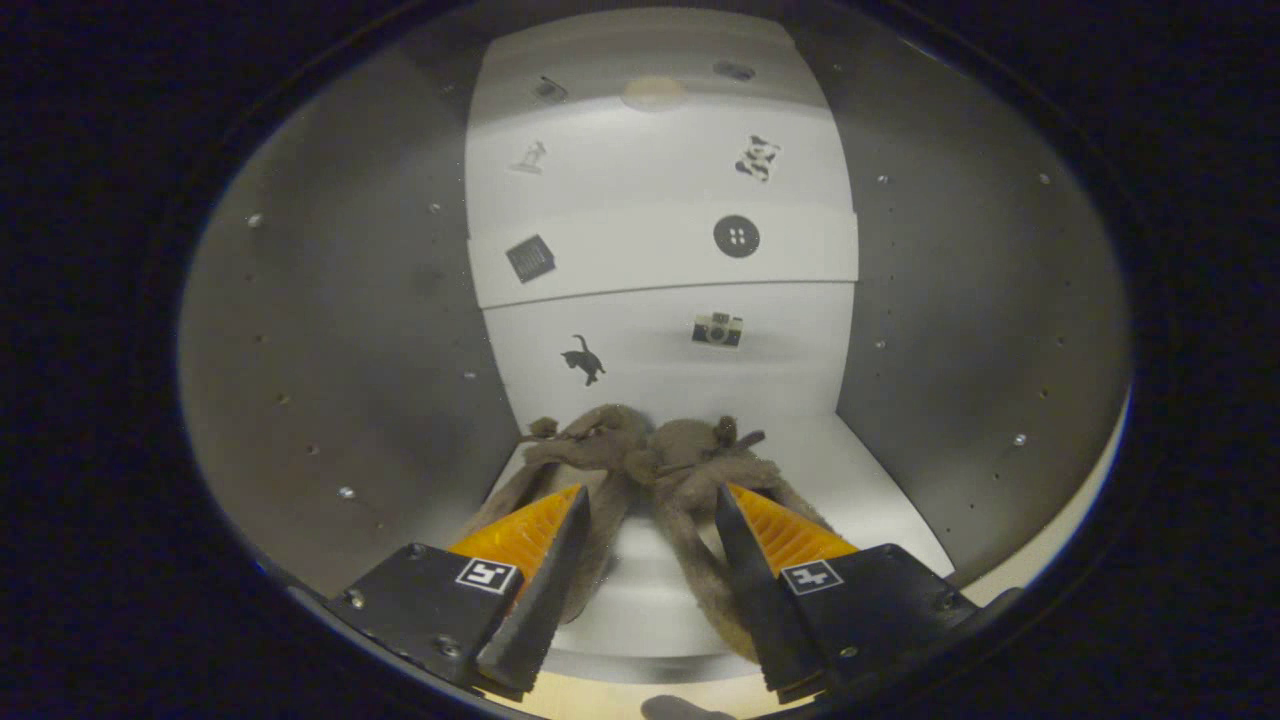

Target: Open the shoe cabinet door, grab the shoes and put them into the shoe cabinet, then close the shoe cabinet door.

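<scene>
A pair of fuzzy brown slippers lies side by side on the white floor [870, 480] of the shoe cabinet, toes toward the back wall. The left slipper [590, 440] and the right slipper [700, 445] touch at their fronts. My gripper [648, 495] reaches inside the cabinet just above them and stands open. Its fingertips sit over the slippers' inner edges. The two inner rims and a strip of bare floor show between the fingers. Neither finger visibly presses on a slipper. The slippers' heels run back under the fingers and are partly hidden.
The cabinet's white back wall [660, 340] carries several small stickers and a horizontal seam partway up. Grey side walls with peg holes close in at the left [350, 350] and the right [980, 330]. The cabinet's front edge [640, 665] lies below the fingers.
</scene>
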Motion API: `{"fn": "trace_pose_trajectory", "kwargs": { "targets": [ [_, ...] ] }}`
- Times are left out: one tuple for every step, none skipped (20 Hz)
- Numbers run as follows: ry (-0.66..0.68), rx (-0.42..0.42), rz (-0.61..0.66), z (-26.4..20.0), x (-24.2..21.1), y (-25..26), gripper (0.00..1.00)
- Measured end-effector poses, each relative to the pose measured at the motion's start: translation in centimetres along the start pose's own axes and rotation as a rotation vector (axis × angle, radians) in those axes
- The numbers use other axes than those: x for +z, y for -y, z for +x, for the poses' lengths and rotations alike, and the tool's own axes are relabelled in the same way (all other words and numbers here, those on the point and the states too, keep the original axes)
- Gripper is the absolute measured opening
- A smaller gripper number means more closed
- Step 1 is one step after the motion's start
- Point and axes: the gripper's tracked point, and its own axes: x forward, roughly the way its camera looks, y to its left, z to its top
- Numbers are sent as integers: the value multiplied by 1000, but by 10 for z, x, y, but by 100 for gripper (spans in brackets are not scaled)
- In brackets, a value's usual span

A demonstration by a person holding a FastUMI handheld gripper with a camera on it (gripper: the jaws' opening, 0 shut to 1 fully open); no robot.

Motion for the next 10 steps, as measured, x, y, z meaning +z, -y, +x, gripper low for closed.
{"fn": "trace_pose_trajectory", "kwargs": {
  "targets": [
    [23, -2, -13, -11, 2, -1, 82],
    [40, 0, -27, -23, 2, -2, 82],
    [57, 4, -36, -36, 2, -4, 87],
    [74, 7, -36, -50, 4, -4, 92],
    [91, 11, -40, -64, 4, -5, 97],
    [111, 17, -43, -80, 5, -5, 97],
    [138, 21, -43, -97, 6, -4, 98],
    [158, 31, -44, -114, 6, -3, 97],
    [175, 55, -35, -134, 4, -6, 97],
    [176, 88, -25, -153, 0, -11, 97]
  ]
}}
